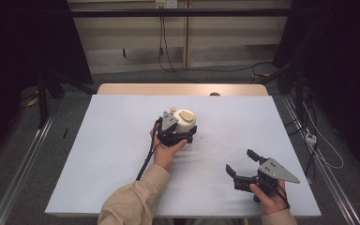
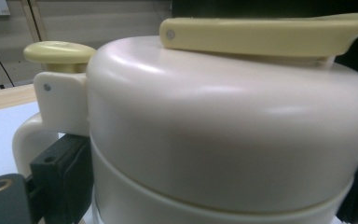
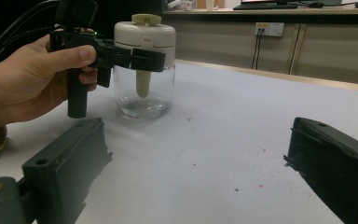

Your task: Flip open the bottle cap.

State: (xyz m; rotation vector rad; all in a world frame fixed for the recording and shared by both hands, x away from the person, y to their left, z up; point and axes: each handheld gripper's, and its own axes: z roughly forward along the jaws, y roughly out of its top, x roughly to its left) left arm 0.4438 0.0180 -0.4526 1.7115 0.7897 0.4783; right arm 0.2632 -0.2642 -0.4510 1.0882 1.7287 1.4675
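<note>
Cream-white plastic caps the jar (image 1: 184, 121), which has a clear glass body and stands upright near the middle of the table (image 1: 112, 154), on its pale sheet. In the right gripper view the jar (image 3: 144, 65) shows a pale yellow knob on top and a pale part hanging inside the glass; the glass looks empty apart from that. In the left gripper view the cream cap (image 2: 223, 126) sits very close to the camera, with a yellow flap across its top and a yellow button at the left above a white handle.

Your left tongs (image 1: 180, 136) are set against the jar from the near side, one jaw on each side of the cap's lower edge. The left gripper view shows a black jaw at either edge of the cap, at or touching it. The right gripper view shows the left tongs (image 3: 144, 59) crossing the jar where cap meets glass. Firm clamping versus mere contact: cannot tell.

Your left hand (image 1: 165, 152) holds that gripper's grip, sleeve trailing toward the near edge.

Your right tongs (image 1: 243, 164) are low over the table's near right part, well apart from the jar. Jaws stand wide apart, nothing between them.
</note>
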